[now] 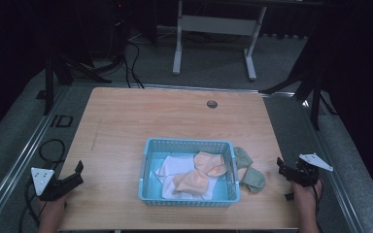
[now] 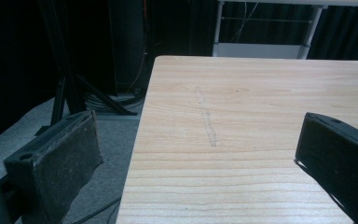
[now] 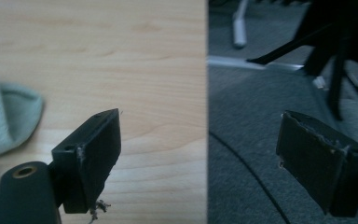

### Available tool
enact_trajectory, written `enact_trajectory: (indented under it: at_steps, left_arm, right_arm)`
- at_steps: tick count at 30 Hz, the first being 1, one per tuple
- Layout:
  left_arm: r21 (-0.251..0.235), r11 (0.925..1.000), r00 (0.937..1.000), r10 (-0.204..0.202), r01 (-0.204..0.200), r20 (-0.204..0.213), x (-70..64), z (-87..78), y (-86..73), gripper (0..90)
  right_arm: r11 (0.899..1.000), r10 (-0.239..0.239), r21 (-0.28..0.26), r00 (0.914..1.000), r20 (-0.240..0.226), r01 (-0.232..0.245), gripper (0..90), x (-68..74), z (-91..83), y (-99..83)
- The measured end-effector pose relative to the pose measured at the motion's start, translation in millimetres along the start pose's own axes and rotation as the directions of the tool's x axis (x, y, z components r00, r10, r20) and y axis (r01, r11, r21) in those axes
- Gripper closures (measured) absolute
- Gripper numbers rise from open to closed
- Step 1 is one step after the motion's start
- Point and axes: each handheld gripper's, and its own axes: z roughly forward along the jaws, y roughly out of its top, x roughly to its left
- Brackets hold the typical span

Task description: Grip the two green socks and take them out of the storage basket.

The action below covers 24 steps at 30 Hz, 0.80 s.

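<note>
Right gripper [image 1: 282, 170]: jaws spread, empty, near my green socks.
Left gripper [image 1: 77, 174]: spread, empty.
Green socks [image 1: 249, 171]: pale, crumpled, beside the basket [image 1: 189, 145].

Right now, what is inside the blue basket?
The blue basket holds white cloth with two peach socks lying on top. Whatever lies beneath them is covered. The green socks lie outside.

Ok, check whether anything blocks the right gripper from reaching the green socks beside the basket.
Nothing visible does. The right gripper, jaws open, sits at the table's right edge, and bare wood lies between it and the green socks, which rest against the blue basket wall.
</note>
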Motion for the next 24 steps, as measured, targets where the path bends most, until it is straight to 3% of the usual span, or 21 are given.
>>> enact_trajectory:
  at_steps: [3, 12, 21, 24]
  left_arm:
    - [0.000, 1.0000, 1.0000, 0.000, 0.000, 0.000, 0.0, 0.0, 0.0, 0.4]
    - [0.001, 1.0000, 1.0000, 0.002, -0.002, 0.000, -0.1, 0.0, 0.0, 0.4]
    - [-0.001, 1.0000, 1.0000, 0.001, -0.001, 0.000, -0.1, 0.0, 0.0, 0.4]
    - [0.003, 1.0000, 1.0000, 0.004, -0.004, 0.001, -0.2, 0.0, 0.1, 0.4]
  right_arm:
    - [0.999, 0.014, -0.033, 0.9992, 0.037, -0.013, 13.8, 0.8, -8.4, -5.1]
    - [0.992, 0.054, -0.114, 0.9961, 0.069, -0.046, 13.7, 11.1, -34.7, -21.6]
    - [0.980, 0.066, -0.195, 0.9887, 0.135, -0.039, 13.8, 21.3, -41.3, -34.8]
    - [0.981, 0.075, -0.191, 0.9859, 0.149, -0.046, 13.8, 18.9, -40.0, -34.8]
